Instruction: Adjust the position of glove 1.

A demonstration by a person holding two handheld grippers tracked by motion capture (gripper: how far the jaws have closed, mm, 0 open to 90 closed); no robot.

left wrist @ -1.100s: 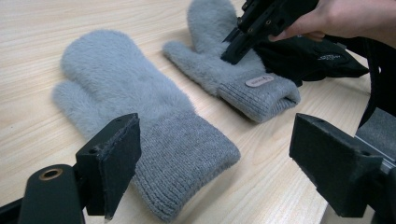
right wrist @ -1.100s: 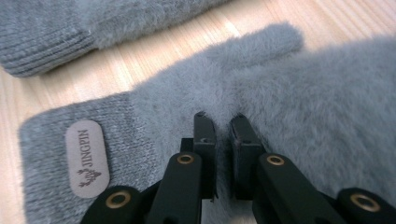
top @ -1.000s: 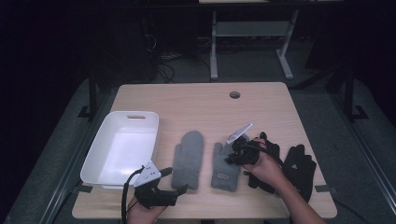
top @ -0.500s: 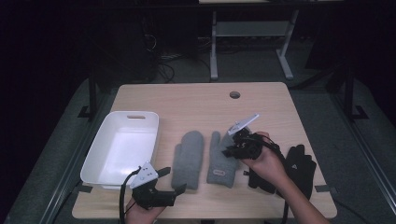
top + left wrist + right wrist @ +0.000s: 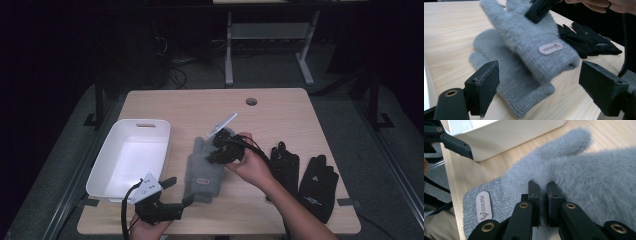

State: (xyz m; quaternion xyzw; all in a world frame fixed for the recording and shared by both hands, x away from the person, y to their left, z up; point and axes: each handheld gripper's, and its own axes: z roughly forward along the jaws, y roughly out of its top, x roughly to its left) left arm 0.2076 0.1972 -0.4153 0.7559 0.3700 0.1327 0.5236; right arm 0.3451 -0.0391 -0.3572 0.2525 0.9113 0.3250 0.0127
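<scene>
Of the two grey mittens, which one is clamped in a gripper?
The upper grey mitten, pinched by the right gripper and lifted; the lower grey mitten lies flat on the table beneath it.

We see the lifted grey mitten [image 5: 534, 40] blurred, its fingertips cut off at the frame top, and hiding much of the second mitten [image 5: 506, 87] beneath it

1. My right gripper [image 5: 218, 150] pinches a grey mitten [image 5: 202, 169] above the wooden table [image 5: 280, 112].
2. My left gripper [image 5: 172, 192] sits at the near edge, jaws apart, beside the white tub [image 5: 131, 157].
3. Two black gloves [image 5: 302, 175] lie to the right.
</scene>
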